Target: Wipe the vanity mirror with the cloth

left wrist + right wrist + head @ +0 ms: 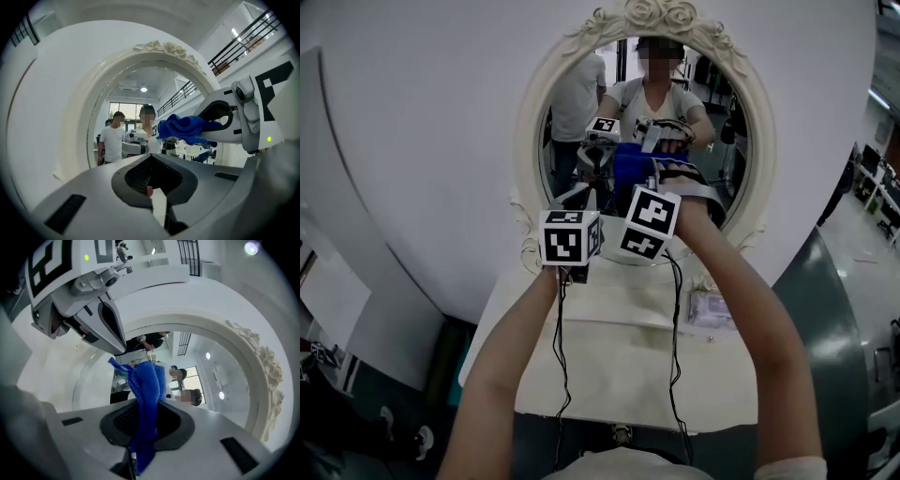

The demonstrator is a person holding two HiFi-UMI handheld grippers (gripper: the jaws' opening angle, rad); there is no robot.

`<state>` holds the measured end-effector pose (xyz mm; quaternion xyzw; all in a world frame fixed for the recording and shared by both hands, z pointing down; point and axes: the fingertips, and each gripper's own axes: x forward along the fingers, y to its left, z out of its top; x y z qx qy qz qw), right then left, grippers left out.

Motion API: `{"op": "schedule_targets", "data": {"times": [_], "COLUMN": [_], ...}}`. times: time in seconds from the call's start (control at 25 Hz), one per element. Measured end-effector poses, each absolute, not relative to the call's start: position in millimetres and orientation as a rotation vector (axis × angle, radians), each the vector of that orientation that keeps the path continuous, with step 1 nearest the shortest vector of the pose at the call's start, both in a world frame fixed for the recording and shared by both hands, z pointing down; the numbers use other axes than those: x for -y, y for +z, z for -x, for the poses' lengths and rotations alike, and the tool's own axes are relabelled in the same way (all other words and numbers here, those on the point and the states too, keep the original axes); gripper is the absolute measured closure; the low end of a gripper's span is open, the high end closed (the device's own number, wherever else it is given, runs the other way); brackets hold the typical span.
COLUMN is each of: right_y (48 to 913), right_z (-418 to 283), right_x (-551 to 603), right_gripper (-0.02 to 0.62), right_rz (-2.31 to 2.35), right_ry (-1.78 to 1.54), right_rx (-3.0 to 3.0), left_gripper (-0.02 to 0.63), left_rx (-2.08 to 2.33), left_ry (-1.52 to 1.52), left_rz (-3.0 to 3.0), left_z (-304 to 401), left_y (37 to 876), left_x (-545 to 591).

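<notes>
**Two grippers up at the mirror, cloth in the right**

Two grippers are raised in front of the oval vanity mirror with the cream carved frame (757, 131), which stands at the back of a white tabletop (619, 375). The right gripper (143, 420) has its jaws clamped on the blue woven cloth (147, 380). The cloth bunches up out of the jaws and hangs below them too. In the head view that cloth (634, 169) sits low on the glass, near the middle. It's right up at the surface, though actual contact can't be made out. The left gripper (151, 180) is just beside it, jaws drawn together with nothing between them. From its own camera, the cloth-carrying right gripper crosses just ahead, to its right. Black cables (562, 347) trail down from both grippers across the tabletop. A person in a white shirt shows in the reflection.
</notes>
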<state>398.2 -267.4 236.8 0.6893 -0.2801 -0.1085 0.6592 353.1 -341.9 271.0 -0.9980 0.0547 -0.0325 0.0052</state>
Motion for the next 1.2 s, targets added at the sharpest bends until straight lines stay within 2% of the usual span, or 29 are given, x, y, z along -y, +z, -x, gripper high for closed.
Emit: {"op": "schedule_targets", "data": {"times": [0.76,1.2], "right_y": [440.1,520.4], "right_z": [-393.0,-391.4], "right_x": [268.0,269.7], "right_gripper": [0.523,0.523], "right_rz": [-1.505,-1.48], "right_ry": [-0.074,0.091], "right_rx": [0.826,0.938], "left_gripper": [0.603,0.603], "left_rx": [-0.169,-0.18], "left_ry": [-0.426,-0.516], "left_rz": [3.171,3.186], "left_z": [-345.2,-344.2], "left_y": [442.5,480.9], "left_x": [330.8,328.0]}}
